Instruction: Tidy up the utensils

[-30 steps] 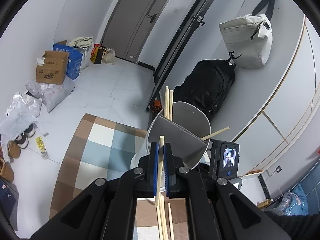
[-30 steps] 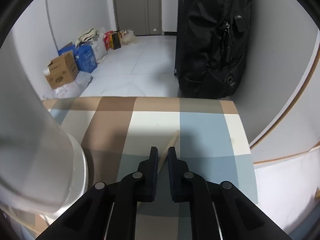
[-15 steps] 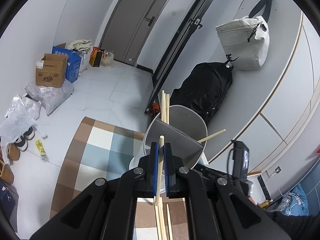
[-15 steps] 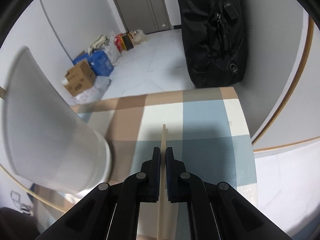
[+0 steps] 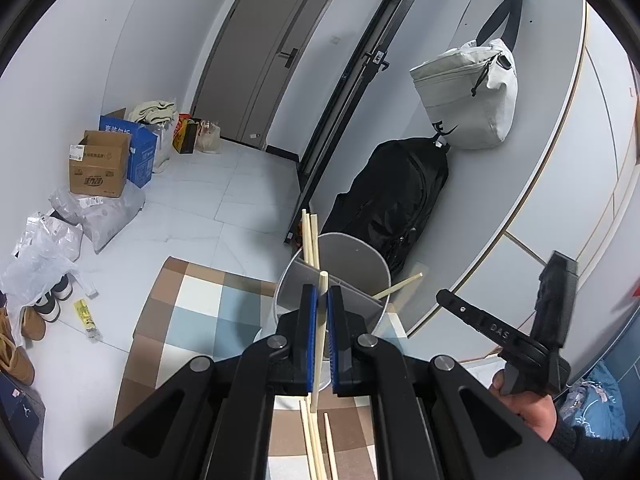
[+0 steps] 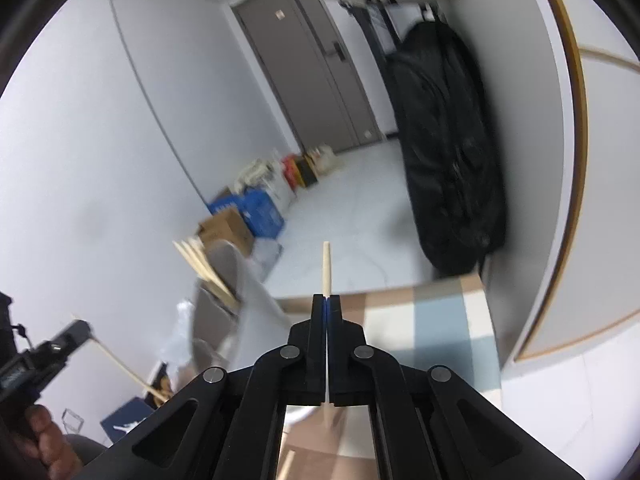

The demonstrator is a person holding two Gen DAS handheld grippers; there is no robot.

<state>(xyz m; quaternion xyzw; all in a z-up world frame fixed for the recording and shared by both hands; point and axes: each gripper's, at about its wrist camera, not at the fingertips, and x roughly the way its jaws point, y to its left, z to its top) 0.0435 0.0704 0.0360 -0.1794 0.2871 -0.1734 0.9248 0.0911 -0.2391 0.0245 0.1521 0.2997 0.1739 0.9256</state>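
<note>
Your left hand-held gripper (image 5: 322,322) is clamped on one chopstick (image 5: 321,308), tip just short of the grey divided holder (image 5: 344,276), which already has a few sticks; more lie loose on the checked mat (image 5: 192,320). Your right hand-held gripper (image 6: 327,312) is pinching another chopstick (image 6: 326,266), well off the holder. Risk: thin sticks pivot in the pads, tip may hit the rim or divider & tip the holder.

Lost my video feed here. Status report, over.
Left gripper shut on a chopstick. Right gripper shut on another chopstick. Divided grey holder ahead, chopsticks already inside; more lie on the checked mat. Nothing blocking.
</note>
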